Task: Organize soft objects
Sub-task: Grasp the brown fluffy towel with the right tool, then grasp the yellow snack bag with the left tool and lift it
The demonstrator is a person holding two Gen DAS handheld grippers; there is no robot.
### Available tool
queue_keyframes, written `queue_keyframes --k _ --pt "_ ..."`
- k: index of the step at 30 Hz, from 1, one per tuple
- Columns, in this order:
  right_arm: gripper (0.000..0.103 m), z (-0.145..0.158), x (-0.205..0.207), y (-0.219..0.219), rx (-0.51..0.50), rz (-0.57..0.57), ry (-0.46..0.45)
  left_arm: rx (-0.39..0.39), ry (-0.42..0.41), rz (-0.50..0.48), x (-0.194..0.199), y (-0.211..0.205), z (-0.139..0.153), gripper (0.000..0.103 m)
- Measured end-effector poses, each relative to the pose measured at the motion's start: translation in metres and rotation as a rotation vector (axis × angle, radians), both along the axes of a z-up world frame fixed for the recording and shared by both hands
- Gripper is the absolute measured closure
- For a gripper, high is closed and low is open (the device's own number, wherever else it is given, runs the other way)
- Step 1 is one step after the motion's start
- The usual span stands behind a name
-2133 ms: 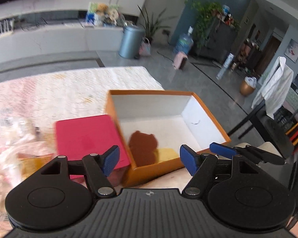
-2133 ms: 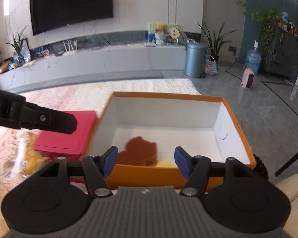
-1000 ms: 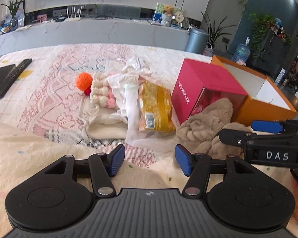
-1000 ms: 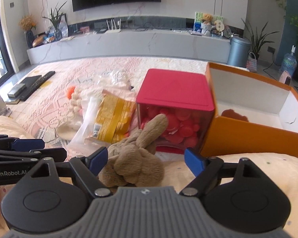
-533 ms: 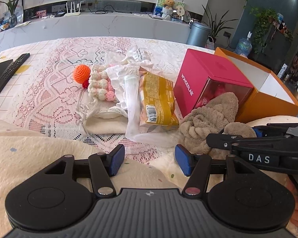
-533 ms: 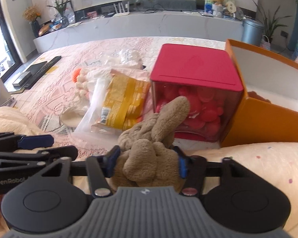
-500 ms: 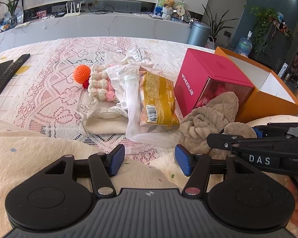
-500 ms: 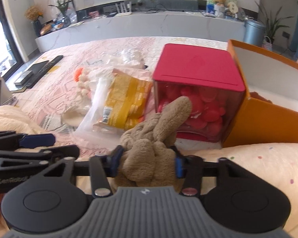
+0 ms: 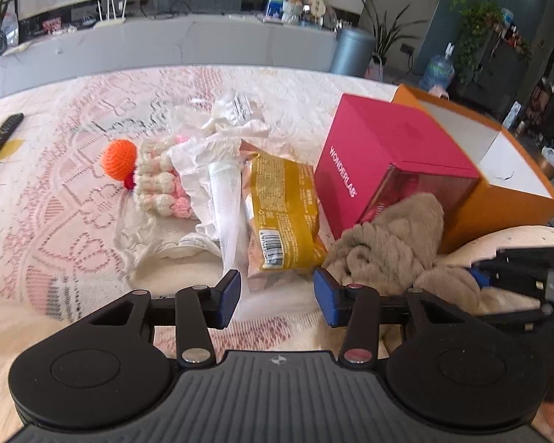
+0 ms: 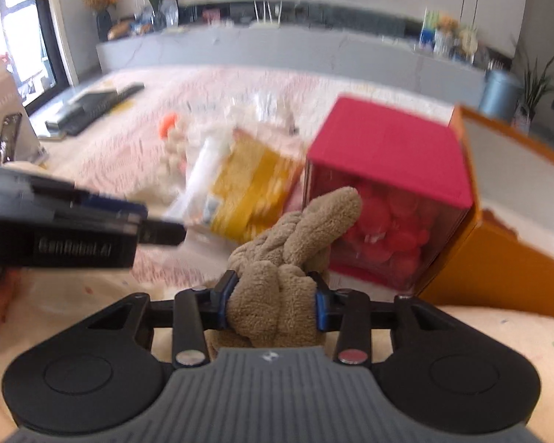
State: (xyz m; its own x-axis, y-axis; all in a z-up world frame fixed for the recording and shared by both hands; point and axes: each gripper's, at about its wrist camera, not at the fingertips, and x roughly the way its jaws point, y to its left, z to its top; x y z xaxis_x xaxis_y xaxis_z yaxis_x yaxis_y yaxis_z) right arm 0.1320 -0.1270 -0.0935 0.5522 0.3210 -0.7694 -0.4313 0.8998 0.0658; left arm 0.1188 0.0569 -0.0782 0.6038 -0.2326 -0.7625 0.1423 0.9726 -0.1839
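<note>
My right gripper [image 10: 272, 308] is shut on a tan plush toy [image 10: 280, 258] and holds it in front of the red cube box. The same plush toy [image 9: 391, 247] shows in the left wrist view, with the right gripper [image 9: 498, 277] clamped on its right side. My left gripper [image 9: 276, 297] is open and empty, just left of the plush, over the cream blanket. The open orange box [image 9: 498, 184] stands at the far right; a brown soft toy [image 10: 496, 217] lies inside it. A crocheted toy with an orange ball [image 9: 120, 158] lies on the lace cloth.
A red WONDERLAB box [image 9: 380, 158] stands between the pile and the orange box. A yellow snack packet [image 9: 284, 210] and crumpled white plastic bags [image 9: 218, 155] lie left of it. Remote controls [image 10: 92, 105] lie at the far left.
My right gripper has closed on the plush toy and lifted it slightly. My left gripper has moved forward toward the pile and stays open.
</note>
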Motion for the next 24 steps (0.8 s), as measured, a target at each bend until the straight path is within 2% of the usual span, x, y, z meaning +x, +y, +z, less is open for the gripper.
queue_keyframes --k 4,14,20,21,24 --pt "0.061 -0.007 0.008 -0.005 0.03 -0.015 0.052 0.007 0.033 0.019 0.017 -0.004 -0.014 0.05" --pt "0.057 -0.016 0.014 -0.005 0.033 -0.019 0.098 -0.002 0.095 0.034 0.037 -0.017 -0.037 0.046" --pt "0.056 -0.016 0.015 -0.009 0.052 -0.027 0.106 0.025 0.076 0.04 0.034 -0.023 -0.037 0.052" --pt "0.056 -0.016 0.015 -0.009 0.053 -0.028 0.105 0.026 0.069 0.037 0.032 -0.024 -0.035 0.059" --pt "0.056 -0.014 0.013 -0.01 0.057 -0.032 0.1 0.024 0.032 0.035 0.026 -0.025 -0.028 0.063"
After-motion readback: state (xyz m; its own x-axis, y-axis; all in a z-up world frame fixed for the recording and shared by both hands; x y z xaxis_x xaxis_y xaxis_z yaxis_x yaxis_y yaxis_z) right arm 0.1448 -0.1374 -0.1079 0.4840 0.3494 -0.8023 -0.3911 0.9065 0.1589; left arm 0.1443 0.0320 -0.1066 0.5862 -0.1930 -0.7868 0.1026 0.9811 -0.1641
